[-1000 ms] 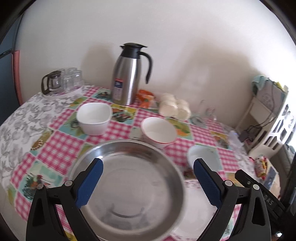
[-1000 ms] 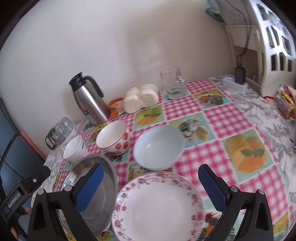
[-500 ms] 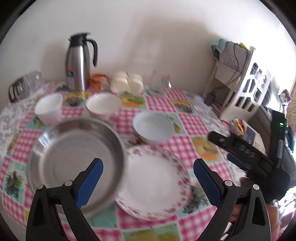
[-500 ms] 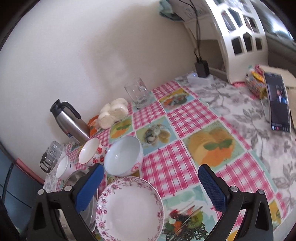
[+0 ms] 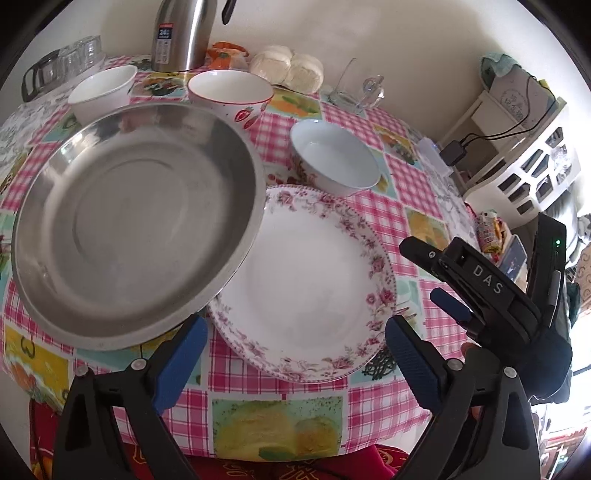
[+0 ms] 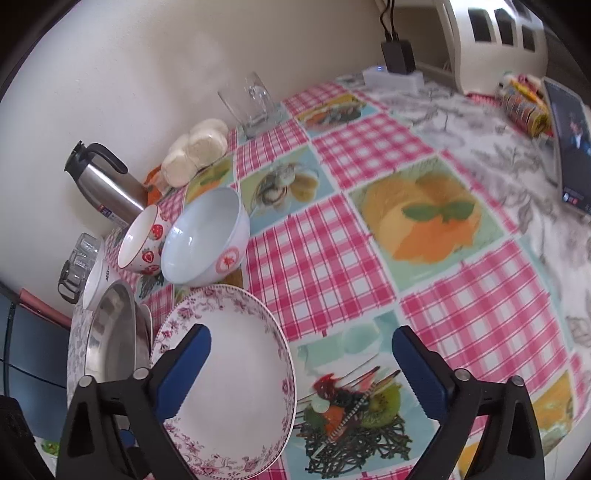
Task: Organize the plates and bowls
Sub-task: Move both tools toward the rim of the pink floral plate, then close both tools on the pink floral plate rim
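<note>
Nothing stacked yet. My left tongs (image 5: 293, 356) apart, empty; right tongs (image 6: 301, 365) closing around floral plate (image 6: 225, 384) rim. Bowls (image 6: 205, 238) untouched on counter (image 6: 424, 258).

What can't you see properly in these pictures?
- Left wrist view: the kettle top is cut off by the edge.
- Left wrist view: the steel pan hides part of the flowered plate.
- Right wrist view: the phone screen is blurred.

Bright daylight, strong fisheye bending at edges, motion blur at right.
</note>
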The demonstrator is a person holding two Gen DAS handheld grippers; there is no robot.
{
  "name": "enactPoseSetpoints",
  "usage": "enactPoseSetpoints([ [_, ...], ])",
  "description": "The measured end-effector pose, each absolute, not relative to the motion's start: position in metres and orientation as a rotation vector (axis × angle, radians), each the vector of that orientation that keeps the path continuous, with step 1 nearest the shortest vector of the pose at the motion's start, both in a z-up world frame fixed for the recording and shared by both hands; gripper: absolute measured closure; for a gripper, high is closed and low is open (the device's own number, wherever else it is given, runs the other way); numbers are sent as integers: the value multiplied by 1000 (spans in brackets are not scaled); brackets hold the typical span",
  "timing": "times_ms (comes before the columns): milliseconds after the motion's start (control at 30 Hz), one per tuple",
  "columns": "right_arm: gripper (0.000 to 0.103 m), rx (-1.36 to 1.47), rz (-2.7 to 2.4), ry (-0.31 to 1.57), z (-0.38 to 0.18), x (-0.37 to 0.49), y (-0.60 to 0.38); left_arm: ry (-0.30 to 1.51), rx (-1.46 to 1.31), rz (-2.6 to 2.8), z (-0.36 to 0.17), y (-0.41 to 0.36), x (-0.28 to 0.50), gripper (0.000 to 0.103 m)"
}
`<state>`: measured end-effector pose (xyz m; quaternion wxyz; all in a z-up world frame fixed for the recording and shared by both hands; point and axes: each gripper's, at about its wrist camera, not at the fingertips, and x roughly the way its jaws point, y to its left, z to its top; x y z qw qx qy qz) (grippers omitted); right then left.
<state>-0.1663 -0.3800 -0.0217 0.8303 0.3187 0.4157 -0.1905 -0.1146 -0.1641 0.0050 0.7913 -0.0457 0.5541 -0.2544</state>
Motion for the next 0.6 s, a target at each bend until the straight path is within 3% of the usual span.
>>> enactPoseSetpoints([
  [67, 17, 689, -398, 905, -27, -165, -380, 1183, -78, -546, 5, -167, -117, 6],
  [300, 29, 697, -360, 966, -43, -157, -374, 1243, -101, -524, -6, -164, -113, 6],
  [433, 47, 707, -312, 991, -50, -152, -371, 1251, -111, -503, -9, -162, -111, 7],
  [533, 53, 701, -294, 1011, -55, -149, -368, 1289, -144, -479, -18, -158, -108, 17],
  [600, 57, 706, -285, 1011, -56, -147, -367, 1321, -168, -445, -25, -153, -106, 17],
])
